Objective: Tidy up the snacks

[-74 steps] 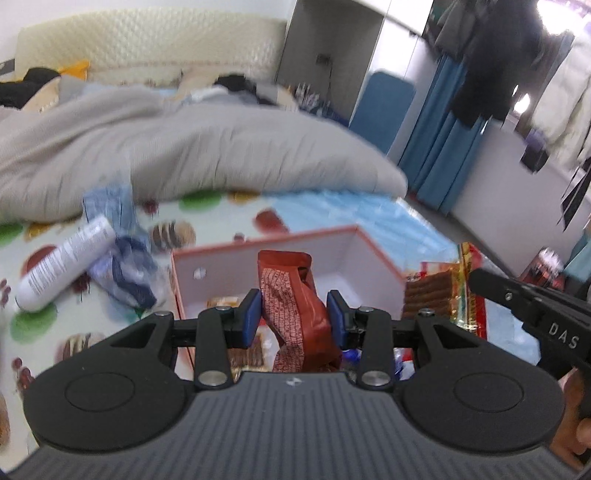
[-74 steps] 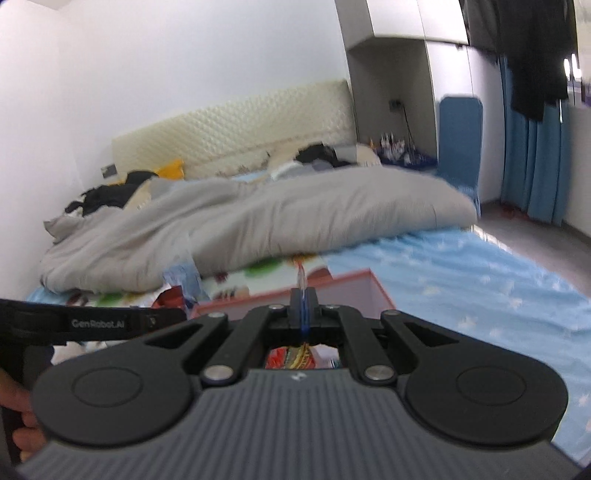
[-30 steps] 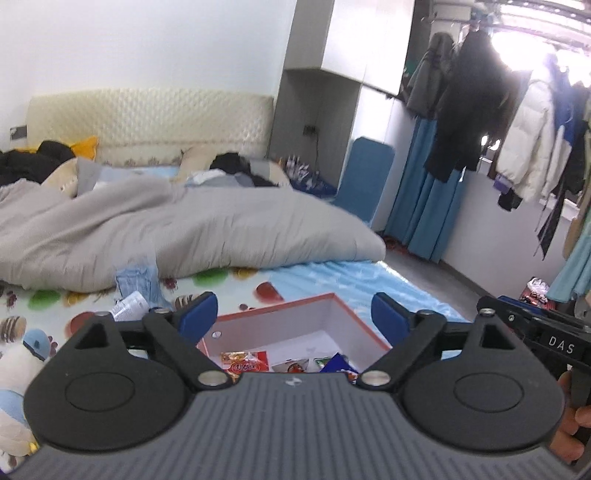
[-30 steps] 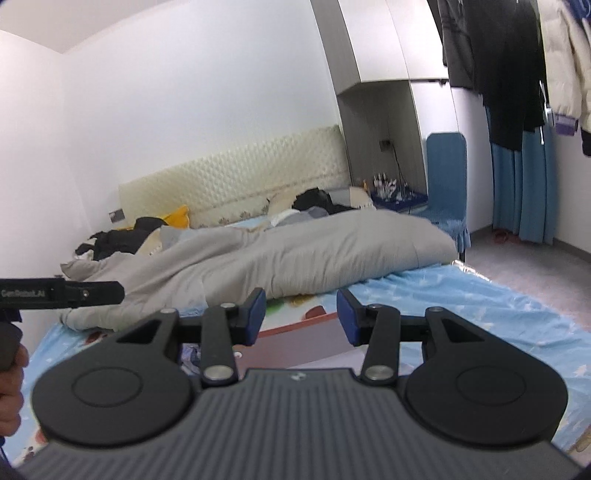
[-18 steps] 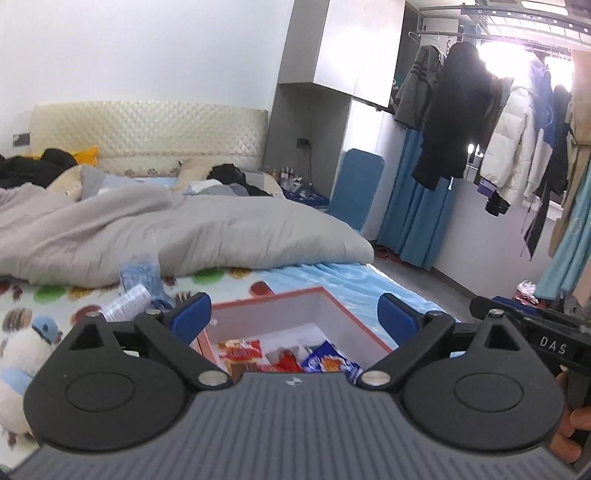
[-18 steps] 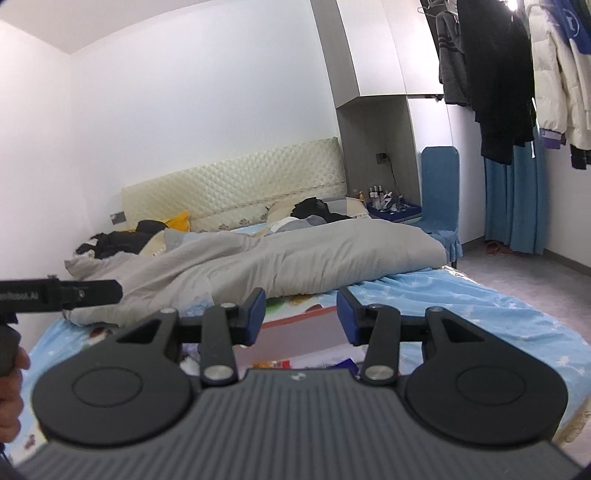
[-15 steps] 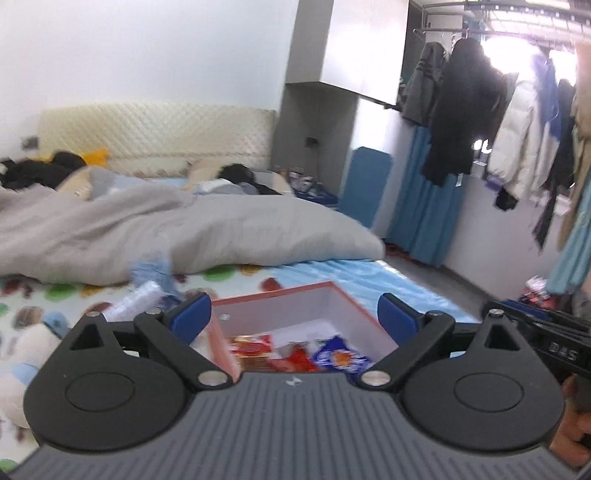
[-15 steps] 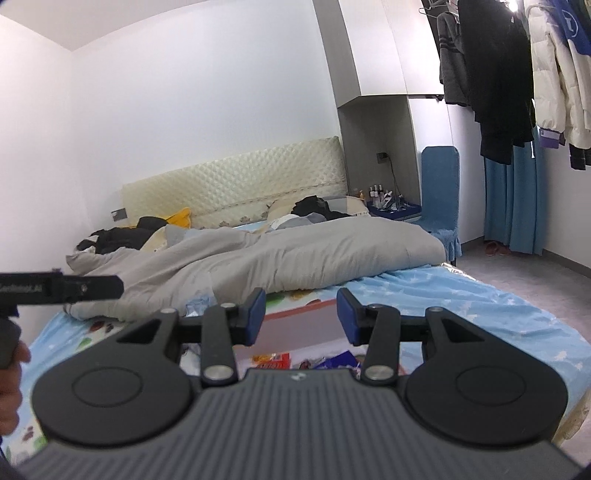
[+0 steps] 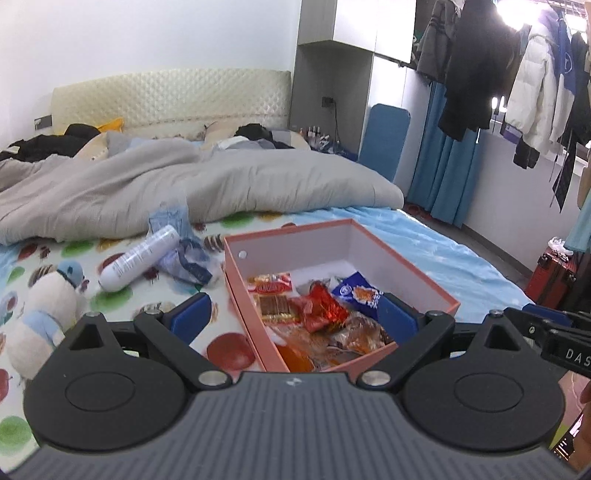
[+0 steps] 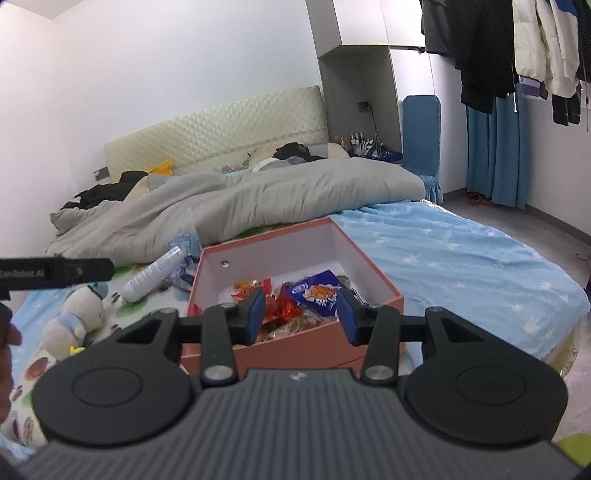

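partly hidden behind your empty, wide-apart left gripper (image 9: pixel 290 317), the pink box's (image 9: pixel 343 240) snacks blur; only the right gripper (image 10: pixel 301 314), half-parted and empty, shows its near wall.

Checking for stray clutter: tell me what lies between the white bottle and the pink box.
In the left wrist view, a crumpled blue-and-white wrapper lies on the bedsheet between the white bottle and the pink box.

You get bright, even daylight in both views; glare blows out the window (image 9: pixel 517 9) behind the hanging coats (image 9: pixel 476 66) at upper right; fisheye bending curves the edges; shadows look soft, and far detail is perhaps slightly blurred.
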Tool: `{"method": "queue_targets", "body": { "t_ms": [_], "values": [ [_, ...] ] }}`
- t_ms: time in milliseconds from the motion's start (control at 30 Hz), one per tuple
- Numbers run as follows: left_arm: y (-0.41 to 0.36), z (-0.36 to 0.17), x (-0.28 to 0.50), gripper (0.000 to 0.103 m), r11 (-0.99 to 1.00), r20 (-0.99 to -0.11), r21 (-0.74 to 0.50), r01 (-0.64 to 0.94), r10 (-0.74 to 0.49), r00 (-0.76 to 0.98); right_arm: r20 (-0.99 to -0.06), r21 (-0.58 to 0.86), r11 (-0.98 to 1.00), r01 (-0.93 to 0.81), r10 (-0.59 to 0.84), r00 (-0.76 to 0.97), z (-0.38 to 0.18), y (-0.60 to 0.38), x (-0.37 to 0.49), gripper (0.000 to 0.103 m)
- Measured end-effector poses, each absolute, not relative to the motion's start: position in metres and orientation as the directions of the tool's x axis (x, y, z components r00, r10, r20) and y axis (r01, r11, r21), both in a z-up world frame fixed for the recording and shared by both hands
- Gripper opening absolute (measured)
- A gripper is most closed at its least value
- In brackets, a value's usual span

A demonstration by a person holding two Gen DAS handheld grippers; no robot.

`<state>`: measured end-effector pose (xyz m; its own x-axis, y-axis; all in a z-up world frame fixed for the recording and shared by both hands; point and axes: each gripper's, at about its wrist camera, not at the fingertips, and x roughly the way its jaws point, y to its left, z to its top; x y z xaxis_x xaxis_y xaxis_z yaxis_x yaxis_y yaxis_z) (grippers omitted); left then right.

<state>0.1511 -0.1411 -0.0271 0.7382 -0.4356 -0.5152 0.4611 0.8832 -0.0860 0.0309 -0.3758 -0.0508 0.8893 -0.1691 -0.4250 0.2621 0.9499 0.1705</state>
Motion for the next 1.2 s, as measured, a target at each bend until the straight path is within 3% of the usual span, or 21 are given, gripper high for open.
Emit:
{"method": "queue_targets", "body": {
  "t_ms": [467, 1200],
  "values": [
    [-0.136, -0.05, 0.156, 0.098, 0.91, -0.563, -0.095, 0.403, -0.383, 0.733, -0.468, 0.162, 0.954, 0.251, -0.15, 0.871, -0.062, -0.372, 0.035, 0.046],
    [-0.125, -0.038, 0.143, 0.098, 0.916, -0.538, -0.087, 0.393, -0.375, 0.755, -0.476, 0.158, 0.962, 0.221, -0.122, 0.871, -0.06, -0.363, 0.042, 0.046]
  ]
}}
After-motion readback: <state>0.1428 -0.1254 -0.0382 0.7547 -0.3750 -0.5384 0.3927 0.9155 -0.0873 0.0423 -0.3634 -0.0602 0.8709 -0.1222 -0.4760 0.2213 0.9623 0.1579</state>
